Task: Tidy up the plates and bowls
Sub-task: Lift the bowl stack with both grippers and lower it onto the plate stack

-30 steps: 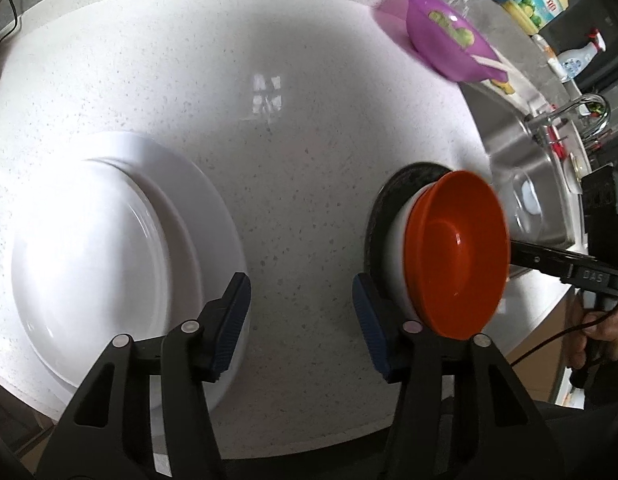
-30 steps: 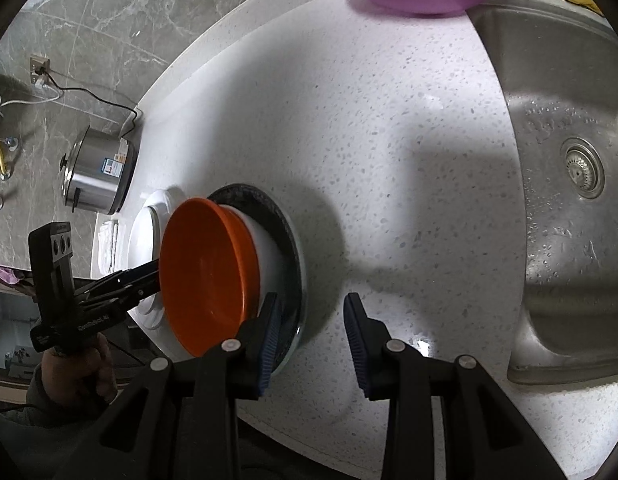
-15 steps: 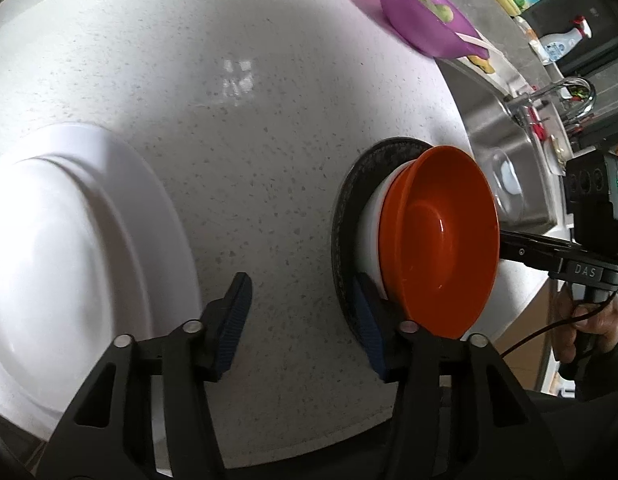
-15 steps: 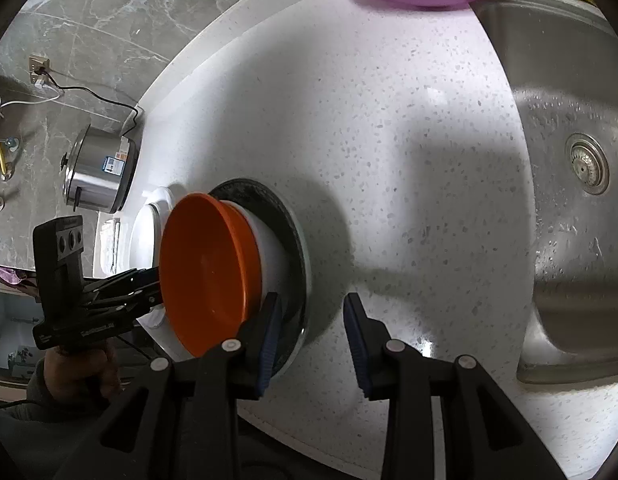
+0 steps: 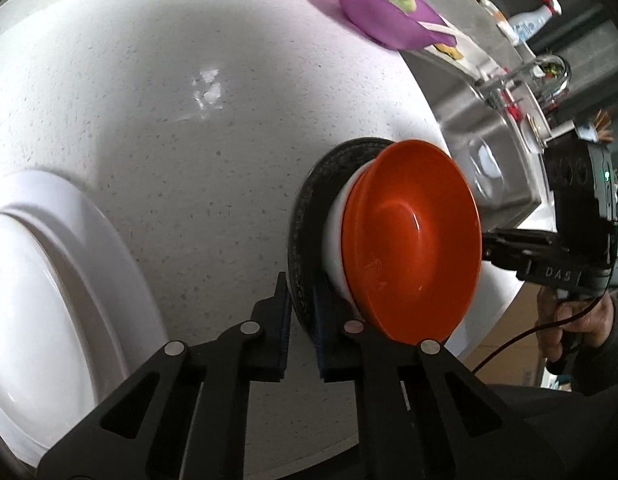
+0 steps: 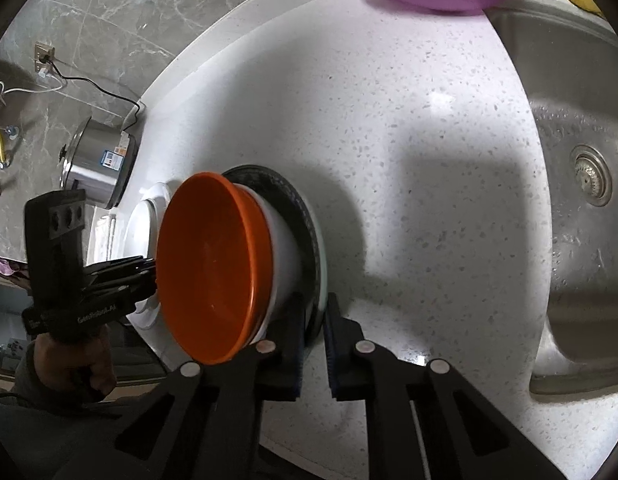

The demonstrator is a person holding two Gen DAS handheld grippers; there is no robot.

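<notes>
An orange bowl sits in a white bowl on a dark plate, all on the white counter. My left gripper is shut on the dark plate's near rim. My right gripper is shut on the same dark plate from the opposite side; the orange bowl and the white bowl also show in the right wrist view. A large white plate lies to the left in the left wrist view, and shows behind the stack in the right wrist view.
A purple basin stands at the counter's far side, next to a steel sink with a faucet. A steel cooker stands by the wall. The counter's front edge runs just below both grippers.
Both grippers have moved in and shut on the dark plate's rim from opposite sides. One second ago both were open beside it.
</notes>
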